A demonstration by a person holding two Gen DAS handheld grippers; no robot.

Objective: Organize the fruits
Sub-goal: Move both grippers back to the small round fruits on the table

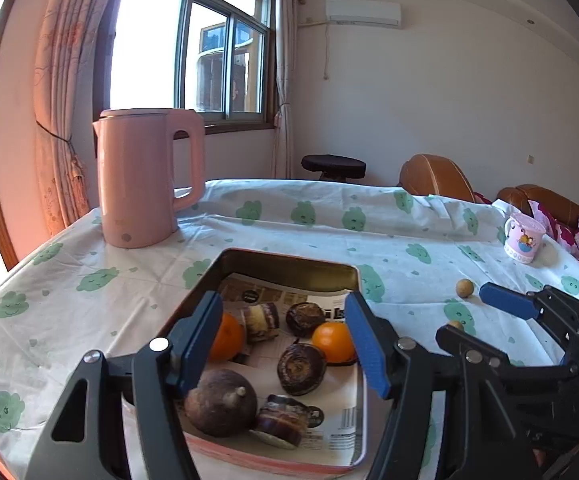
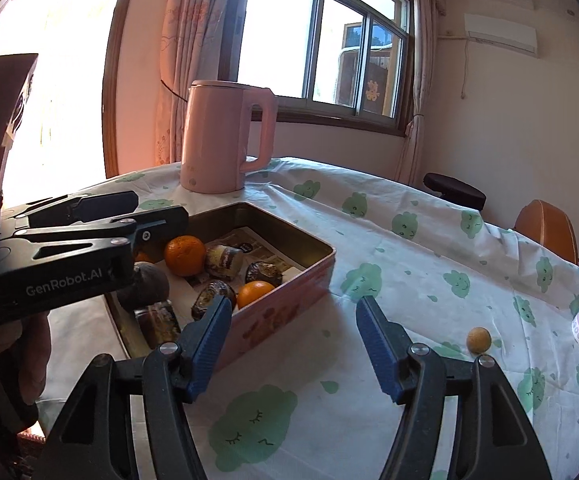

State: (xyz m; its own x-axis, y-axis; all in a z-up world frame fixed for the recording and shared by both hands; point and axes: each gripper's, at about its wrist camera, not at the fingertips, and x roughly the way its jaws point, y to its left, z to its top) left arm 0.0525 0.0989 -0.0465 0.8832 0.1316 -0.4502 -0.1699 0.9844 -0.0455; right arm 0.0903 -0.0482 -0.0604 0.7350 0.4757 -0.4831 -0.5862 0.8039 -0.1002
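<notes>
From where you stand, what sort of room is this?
Probably a home dining or living room: a table under a white cloth printed with green clouds, a pink electric kettle, a wall-mounted white air conditioner, and brown leather seating behind.

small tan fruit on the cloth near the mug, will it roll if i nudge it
Probably yes: the small tan fruit looks round and sits loose on the tablecloth. It seems light for its size, so open pads could flick it away. Wrinkles in the cloth may stop it.

Glossy metal tin (image 1: 289, 266), paper-lined
</notes>
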